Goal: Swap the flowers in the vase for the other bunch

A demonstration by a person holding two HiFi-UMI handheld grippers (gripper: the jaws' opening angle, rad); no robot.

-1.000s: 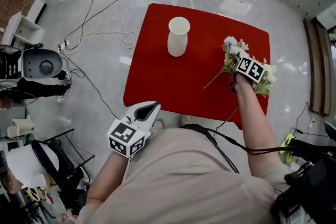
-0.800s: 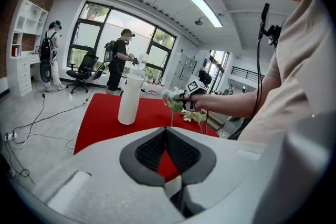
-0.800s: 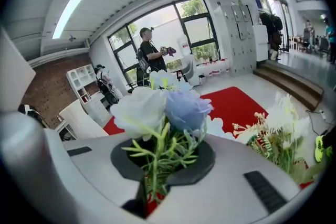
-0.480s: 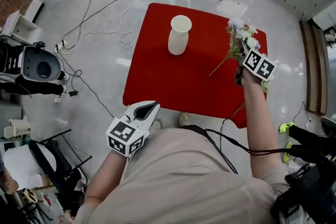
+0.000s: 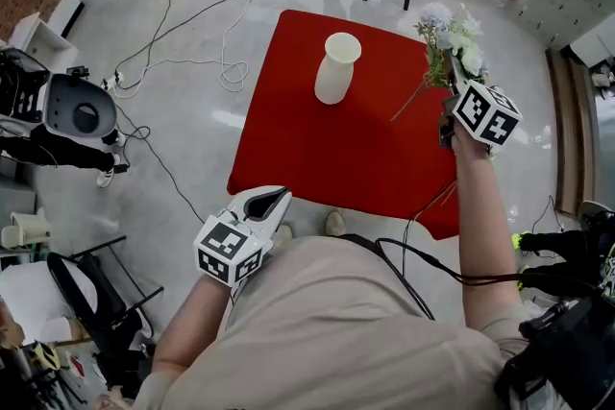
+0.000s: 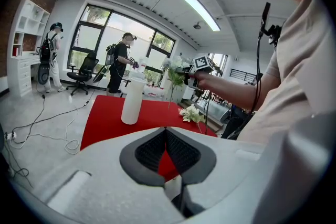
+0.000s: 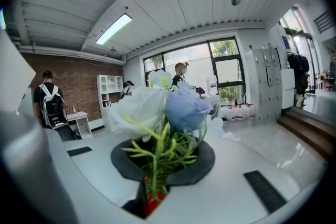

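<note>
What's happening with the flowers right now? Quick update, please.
Right gripper shut on flower bunch, above red table. Left gripper shut, empty. White vase upright, empty; other bunch lies on table. Nothing between held bunch and vase.

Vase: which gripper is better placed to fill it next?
Right. The right gripper is shut on the flower bunch, held up near the empty vase. The left gripper is empty, back by the person's torso, short of the table.
</note>
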